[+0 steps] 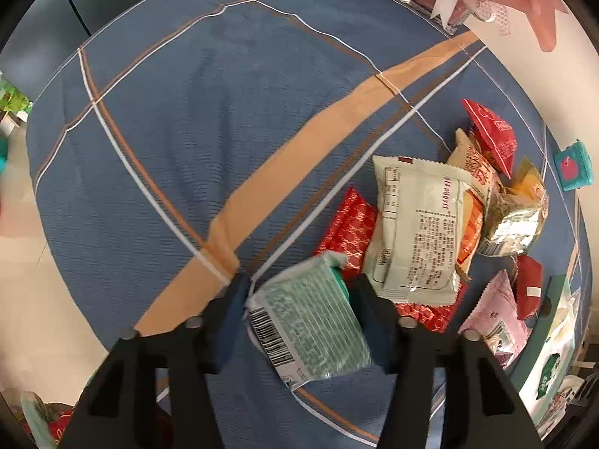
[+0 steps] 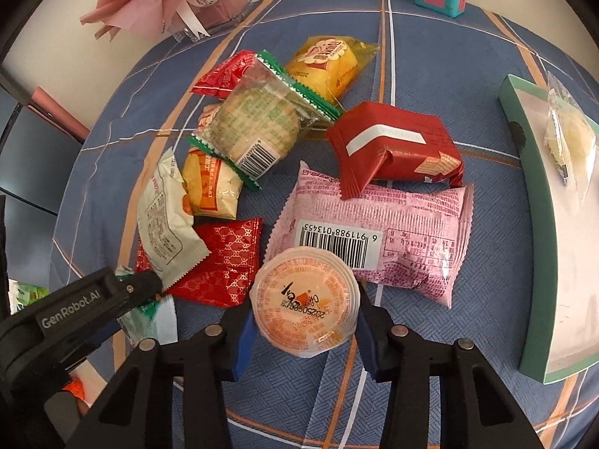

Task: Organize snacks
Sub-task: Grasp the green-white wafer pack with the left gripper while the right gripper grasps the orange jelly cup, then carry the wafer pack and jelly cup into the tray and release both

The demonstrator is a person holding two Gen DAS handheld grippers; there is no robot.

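A round table under a blue cloth with orange and white stripes was seen, and most of the snacks were heaped on it. At the right edge, as the right wrist camera saw it, a long teal tray was laid with its long axis running away from the camera; one clear-wrapped pale cake was already resting in it near the far end. This tray was judged to be the likely place for the snacks to be gathered.

In the heap, a pink packet was spread crosswise just beyond the right claw, and a dark red packet was lapped over its far edge. A white packet was laid over a patterned red one.

The right claw was closed around a small round jelly cup, lid up, held over the near corner of the pink packet. The tray lay to that claw's right, well apart from it, so a sideways carry was judged to be called for. The left claw was clamped on a green-printed packet, barcode end nearest the camera, its long axis slanting down to the right. From that claw the tray lay far to the right, beyond the heap, so the right claw was judged the nearer.
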